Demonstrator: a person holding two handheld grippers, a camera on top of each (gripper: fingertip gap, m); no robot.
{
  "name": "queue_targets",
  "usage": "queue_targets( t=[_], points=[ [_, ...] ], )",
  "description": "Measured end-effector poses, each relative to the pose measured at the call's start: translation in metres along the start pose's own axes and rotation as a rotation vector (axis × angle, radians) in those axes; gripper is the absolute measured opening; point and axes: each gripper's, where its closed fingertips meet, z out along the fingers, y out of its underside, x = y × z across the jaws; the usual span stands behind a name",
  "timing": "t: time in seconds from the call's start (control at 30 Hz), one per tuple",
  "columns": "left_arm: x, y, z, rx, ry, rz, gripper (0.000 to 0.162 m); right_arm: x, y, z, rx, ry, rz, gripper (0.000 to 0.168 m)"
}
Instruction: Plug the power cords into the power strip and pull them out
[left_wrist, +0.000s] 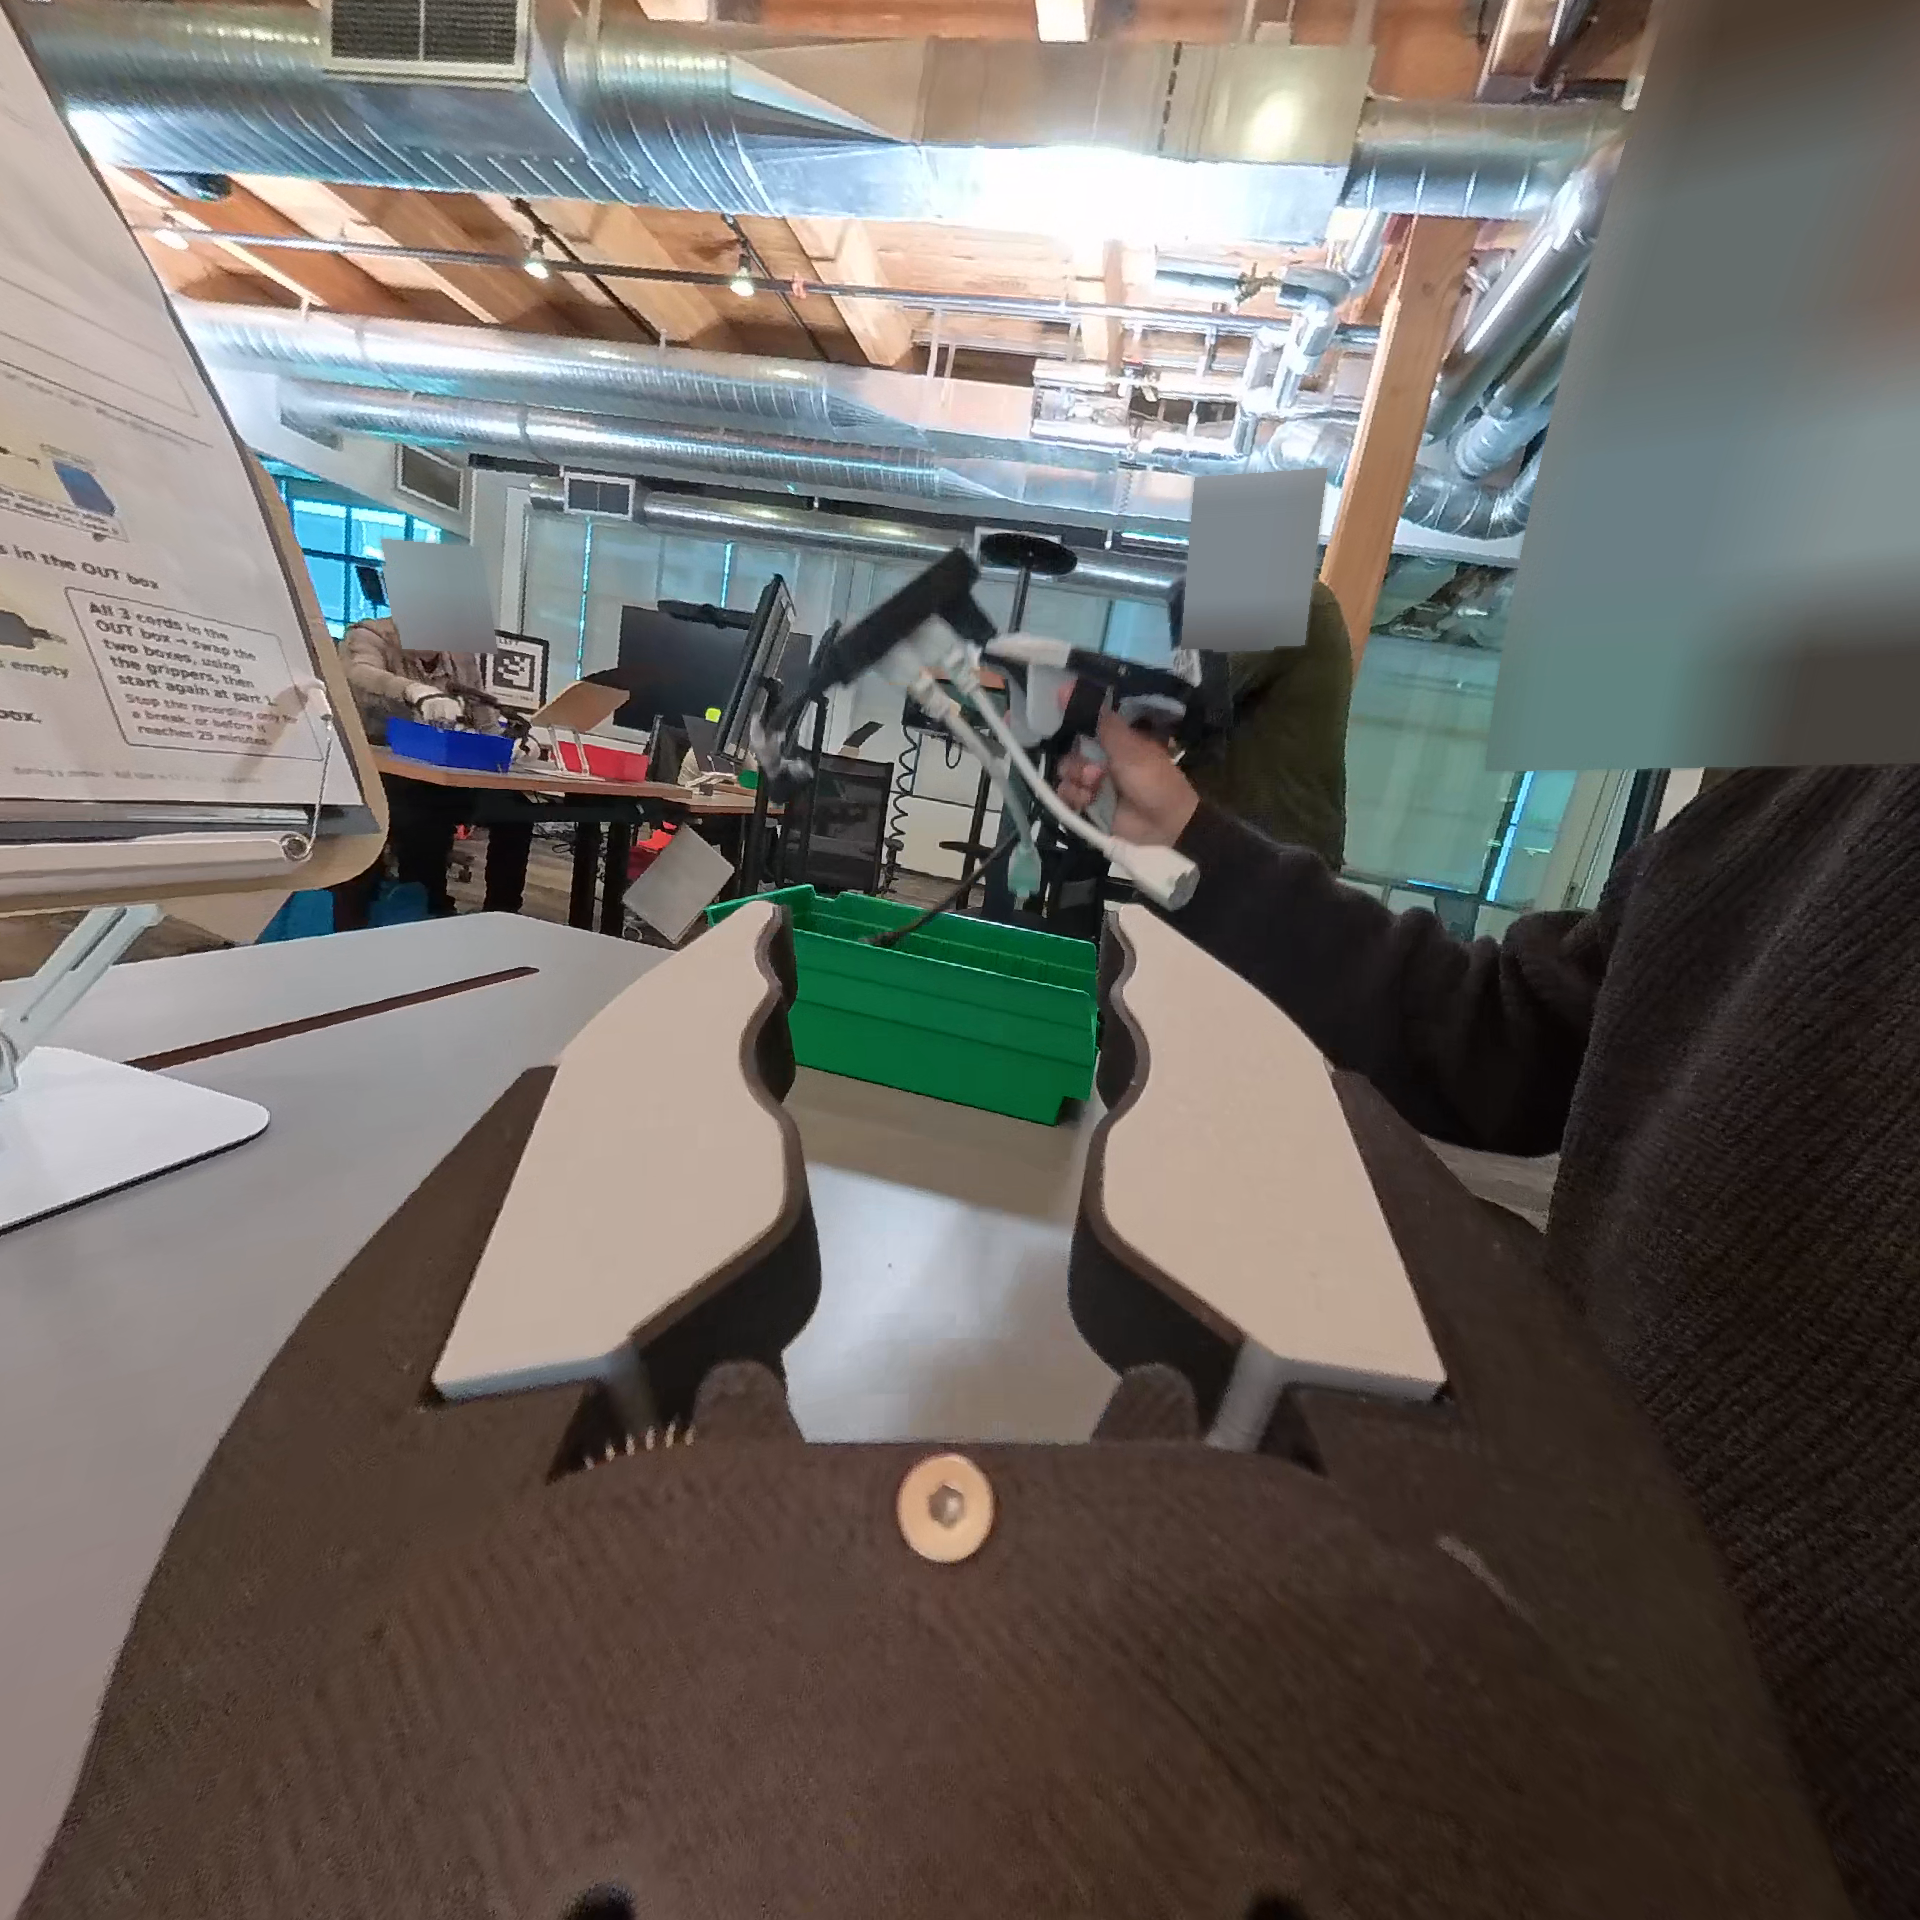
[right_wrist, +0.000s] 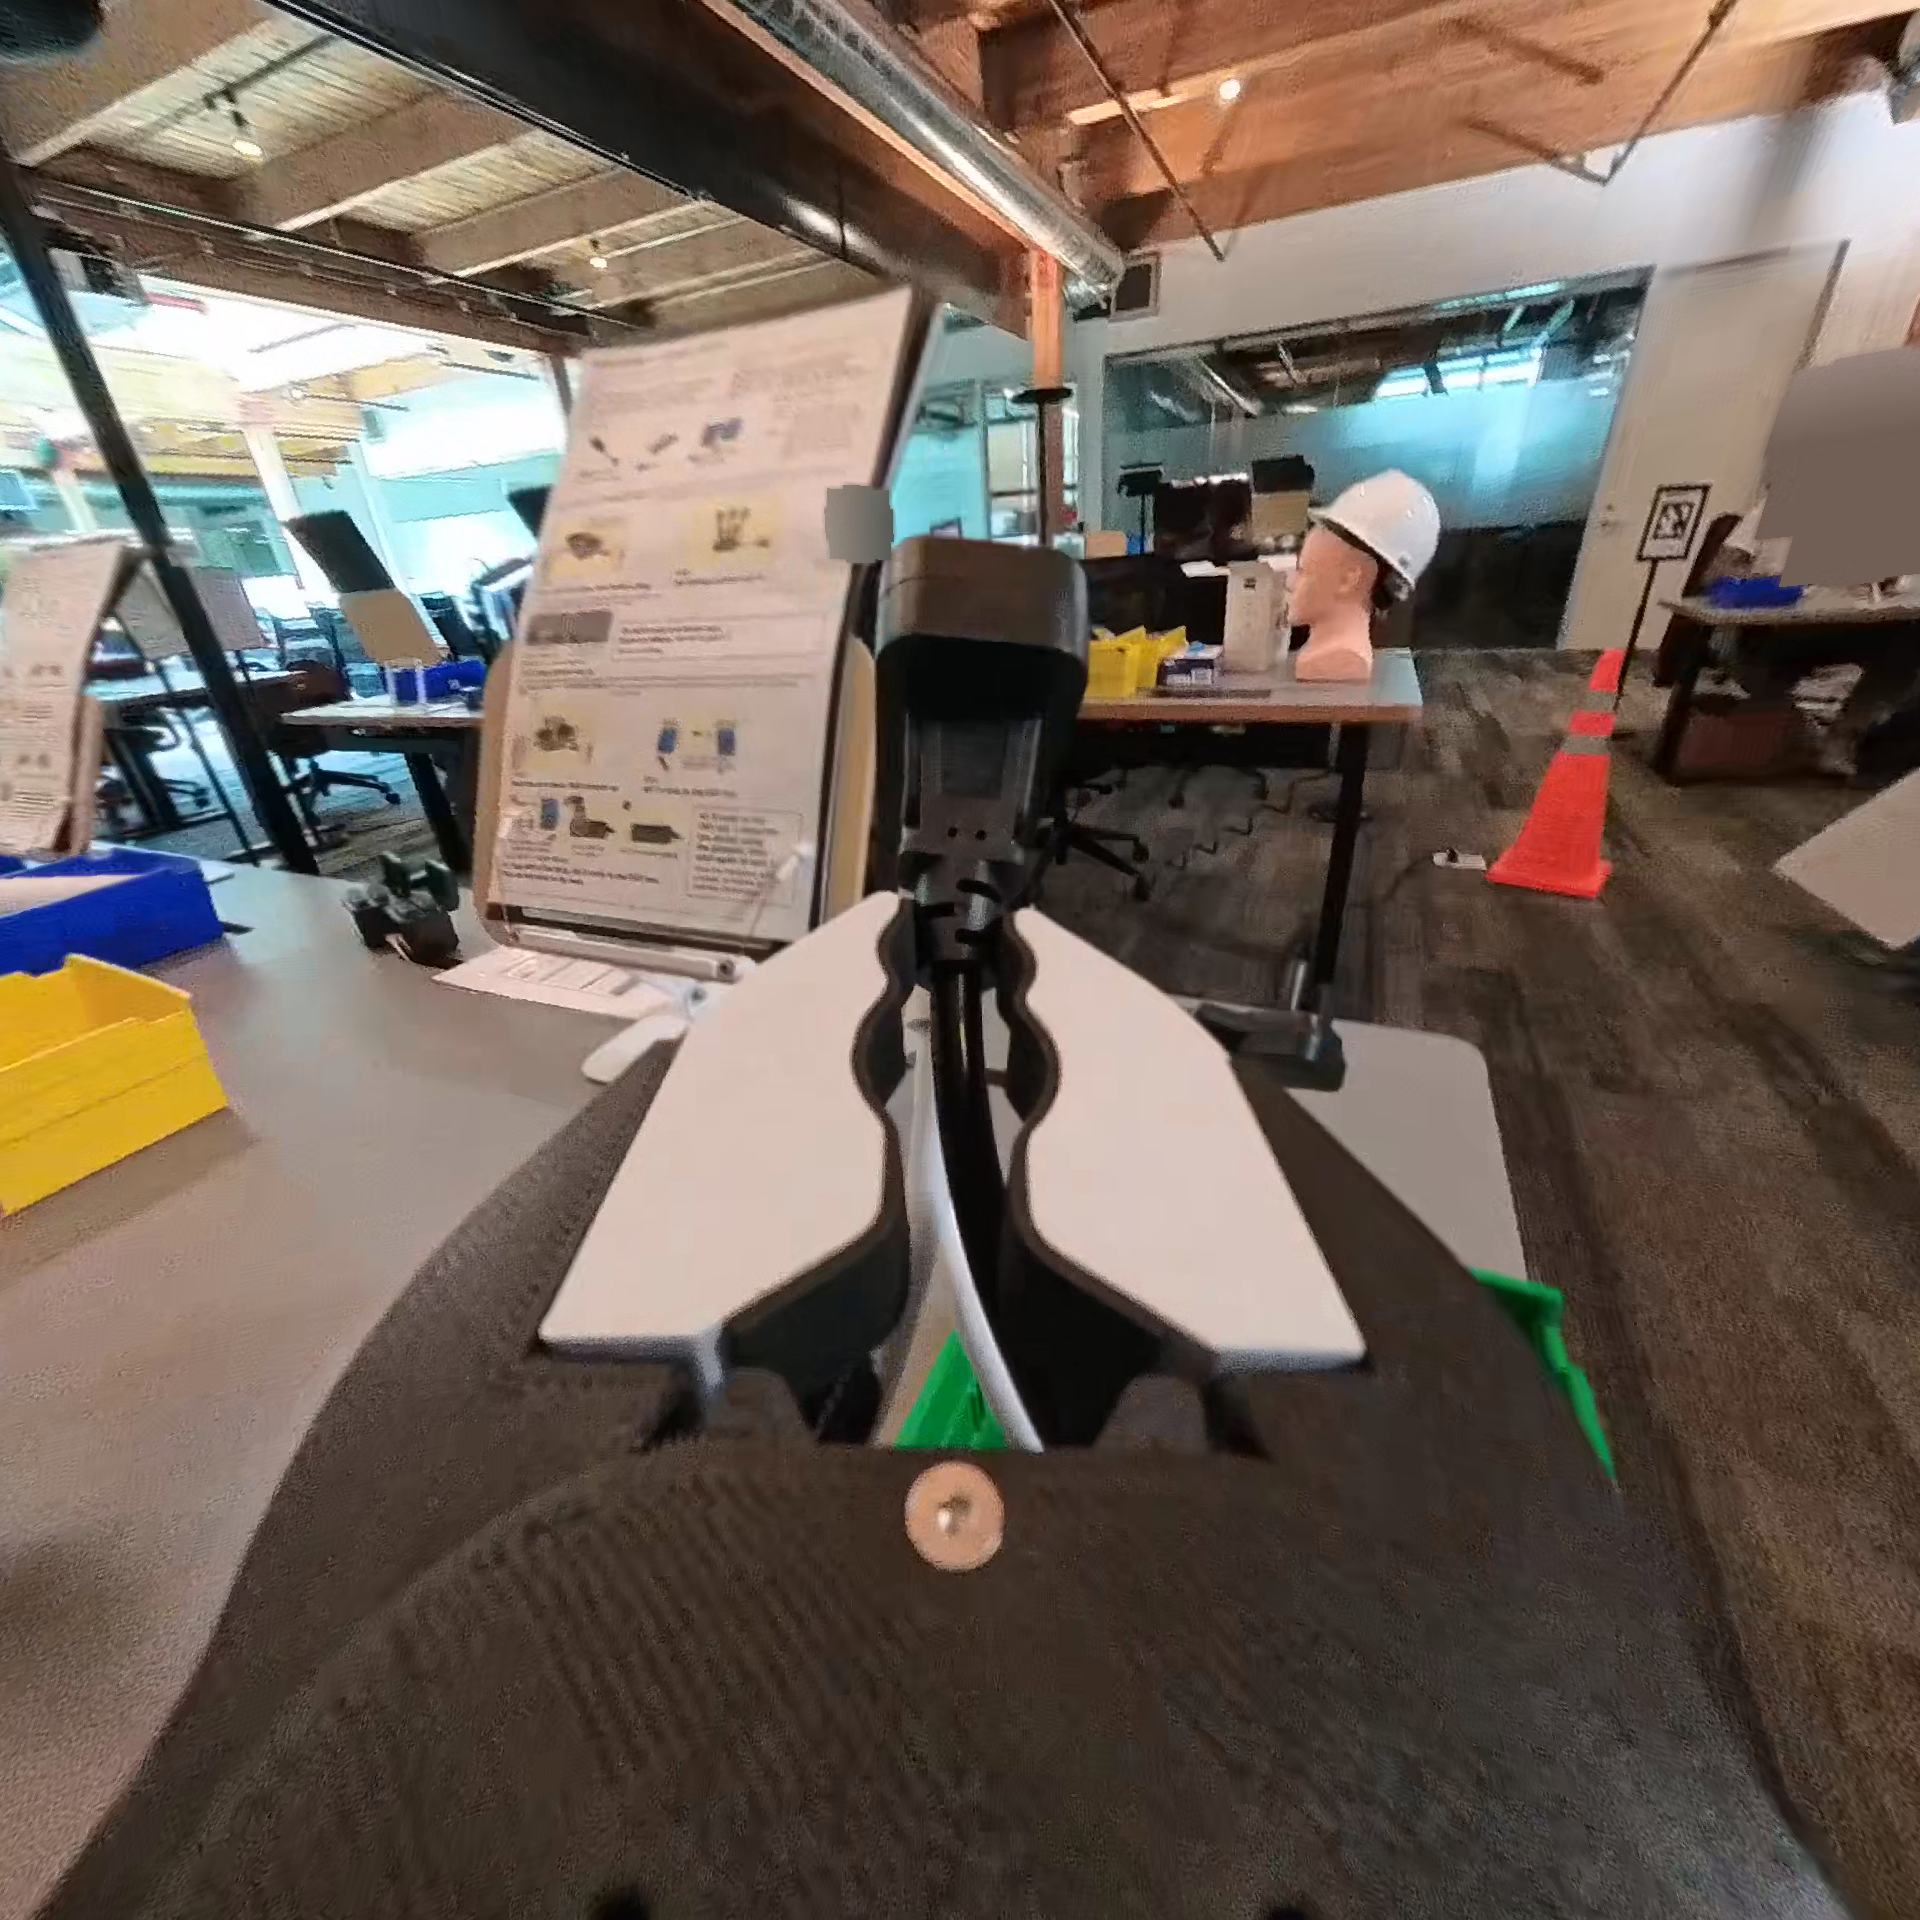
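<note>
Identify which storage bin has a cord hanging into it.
The green bin in the left wrist view; a dark cord drops into it. The yellow and blue bins have none.

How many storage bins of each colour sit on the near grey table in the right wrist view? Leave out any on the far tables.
Blue bin: 1
Yellow bin: 1
Green bin, partly hidden under the gripper: 1
Total: 3
</note>
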Motion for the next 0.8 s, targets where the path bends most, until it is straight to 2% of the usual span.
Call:
queue_targets(
  t=[0.03, 0.27, 0.47, 0.57, 0.7, 0.77, 0.8],
  points=[
    [-0.001, 0.001, 0.000, 0.001, -0.001, -0.004, 0.055, 0.008, 0.016, -0.001, -0.016, 0.018, 0.019, 0.016],
    [-0.006, 0.008, 0.000, -0.007, -0.006, -0.027, 0.055, 0.038, 0.097, -0.013, -0.099, 0.093, 0.099, 0.015],
    [-0.006, 0.010, 0.001, -0.011, -0.001, -0.042, 0.055, 0.050, 0.162, -0.010, -0.229, 0.135, 0.152, 0.015],
    [-0.005, 0.011, 0.002, -0.012, 0.000, -0.043, 0.055, 0.047, 0.190, -0.004, -0.349, 0.131, 0.179, 0.015],
    [-0.005, 0.012, 0.002, -0.016, 0.004, -0.051, 0.055, 0.048, 0.192, -0.002, -0.448, 0.151, 0.187, 0.020],
    [-0.005, 0.013, 0.002, -0.019, 0.002, -0.050, 0.055, 0.052, 0.174, -0.008, -0.425, 0.177, 0.147, 0.048],
    [-0.005, 0.014, 0.002, -0.021, 0.000, -0.049, 0.055, 0.054, 0.159, -0.013, -0.377, 0.193, 0.122, 0.050]
  ],
)
